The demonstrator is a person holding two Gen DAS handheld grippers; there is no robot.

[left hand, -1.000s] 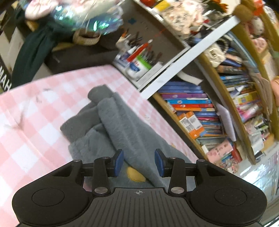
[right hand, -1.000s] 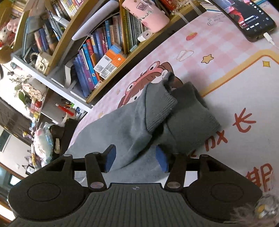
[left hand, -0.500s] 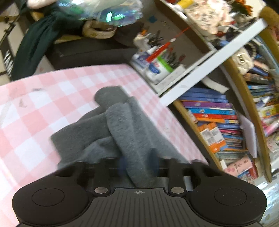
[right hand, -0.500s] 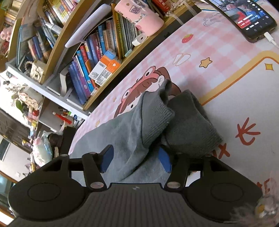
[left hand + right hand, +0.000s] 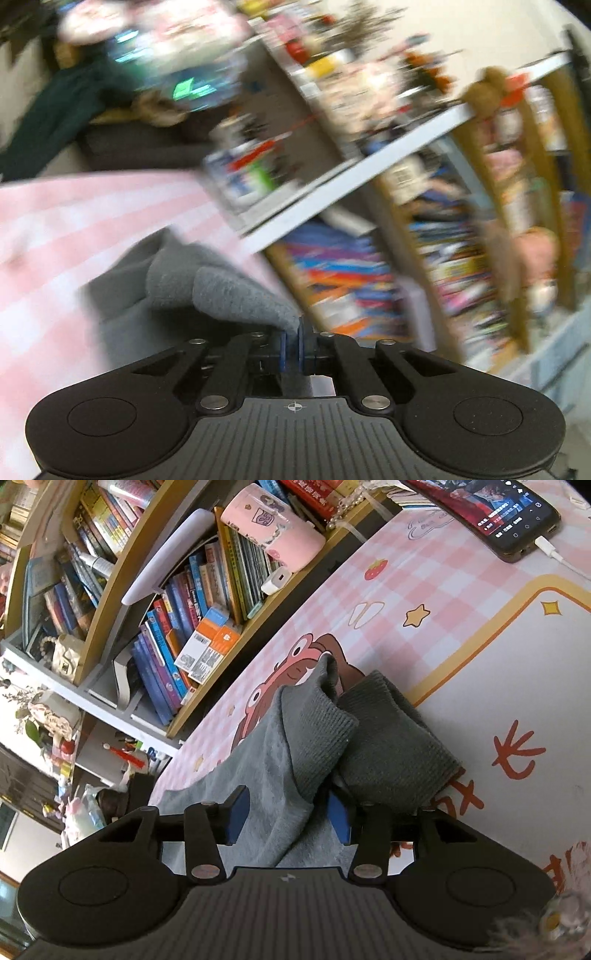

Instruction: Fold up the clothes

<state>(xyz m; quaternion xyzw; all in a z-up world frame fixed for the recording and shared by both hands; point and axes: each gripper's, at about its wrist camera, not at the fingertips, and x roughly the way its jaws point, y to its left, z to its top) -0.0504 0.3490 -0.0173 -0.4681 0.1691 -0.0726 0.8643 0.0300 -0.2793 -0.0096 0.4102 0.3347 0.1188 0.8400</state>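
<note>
Left wrist view, heavily motion-blurred. Left gripper (image 5: 291, 345): fingers pressed nearly together, pinching a fold of the grey garment (image 5: 236, 295) at its near edge. The cloth rose from the pinch and trailed back onto the pink checked worktop (image 5: 55, 236). Behind it a cluttered bookshelf (image 5: 354, 280), detail too smeared to read.

Right wrist view, sharp. The bookshelf (image 5: 177, 620) ran along the upper left, a pink case (image 5: 273, 535) lying on top of its books. The grey garment (image 5: 280, 753) lay bunched on the worktop (image 5: 424, 590), over a cartoon print on the desk mat. Two ribbed cuffs (image 5: 317, 731) pointed away from the camera, one sleeve draped across the other. Right gripper (image 5: 288, 821): fingers spread wide, one on either side of a ridge of the cloth, low over it but not closed; contact could not be told. A phone (image 5: 495, 513) with lit screen and a cable sat at the far right corner, well apart from the garment.

Progress, judged: early to middle. Sleeves looked gathered inward, but the body was rumpled, with no flat, squared fold anywhere. Left to do: right-hand grasp, lay flat, fold the body over, smooth.
</note>
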